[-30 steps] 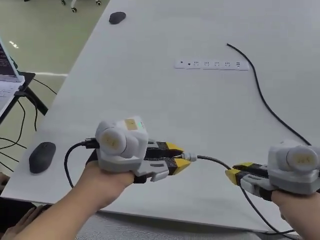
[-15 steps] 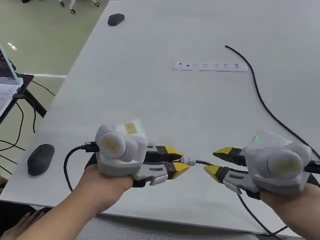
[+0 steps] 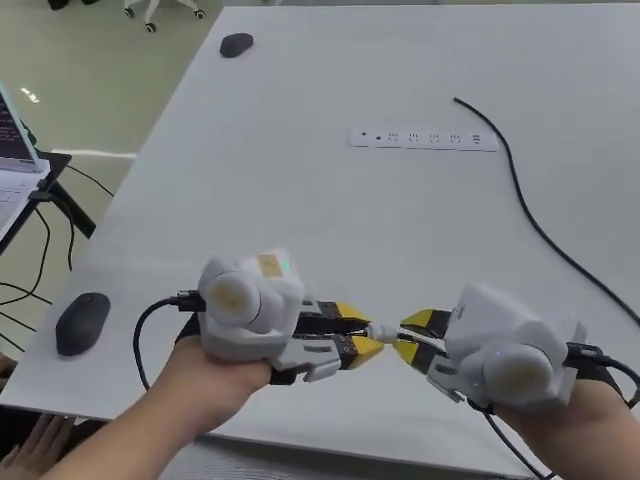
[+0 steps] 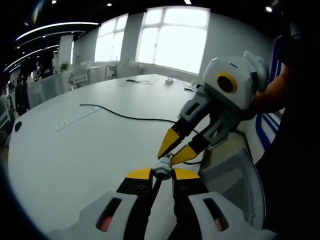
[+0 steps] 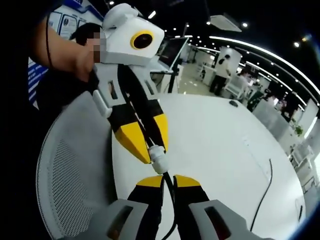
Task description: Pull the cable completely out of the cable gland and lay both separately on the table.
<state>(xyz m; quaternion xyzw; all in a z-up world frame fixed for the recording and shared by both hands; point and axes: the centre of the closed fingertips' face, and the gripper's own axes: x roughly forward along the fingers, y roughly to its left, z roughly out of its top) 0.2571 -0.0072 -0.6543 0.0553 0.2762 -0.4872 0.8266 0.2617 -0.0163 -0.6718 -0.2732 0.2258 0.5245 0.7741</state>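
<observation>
- Over the near edge of the table [image 3: 300,220], your left gripper [image 3: 368,339] is clamped tight on the white cable gland [image 3: 381,331].
- Your right gripper [image 3: 409,336] sits almost tip to tip with the left one. Its jaws are drawn narrow around the black cable [image 5: 170,192], just beside the gland. Whether they actually pinch it cannot be told.
- The cable sits in the gland, not pulled out, and runs back between your right gripper's jaws.
</observation>
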